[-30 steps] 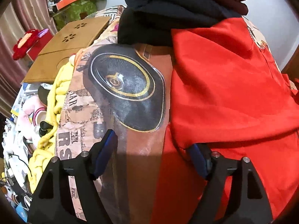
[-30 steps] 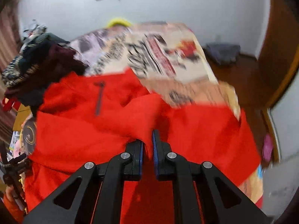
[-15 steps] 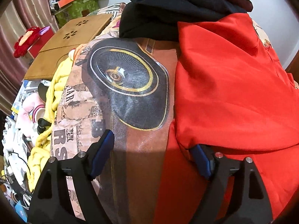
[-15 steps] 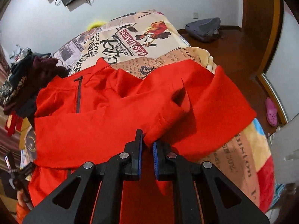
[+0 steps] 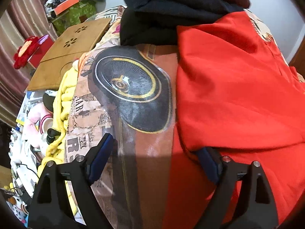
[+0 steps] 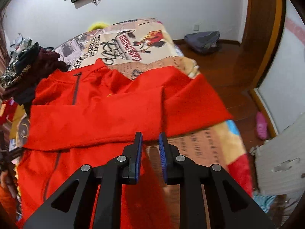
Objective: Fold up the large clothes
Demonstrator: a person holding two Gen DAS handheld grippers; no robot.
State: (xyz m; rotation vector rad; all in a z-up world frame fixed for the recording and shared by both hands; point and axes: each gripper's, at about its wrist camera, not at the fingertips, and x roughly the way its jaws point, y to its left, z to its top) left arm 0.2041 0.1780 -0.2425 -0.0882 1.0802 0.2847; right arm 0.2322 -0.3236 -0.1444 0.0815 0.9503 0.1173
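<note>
Bed blanket (image 6: 156, 43) — red jacket (image 6: 106, 114) spread; right gripper (image 6: 150, 139) opening, empty.

Dark clothes pile (image 5: 171, 9) blocks the bed's far-left side (near bedspread (image 6: 205, 143) lies bare).

Bed (image 6: 215, 139), printed cover.
Holds: red jacket (image 6: 99, 110) spread flat; dark clothes pile (image 5: 171, 13) at its edge.

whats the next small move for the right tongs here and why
Probably lift the right tongs clear: the jaws are opening with nothing pinched between them, and the folded-over sleeve of the red garment lies flat across it.
</note>
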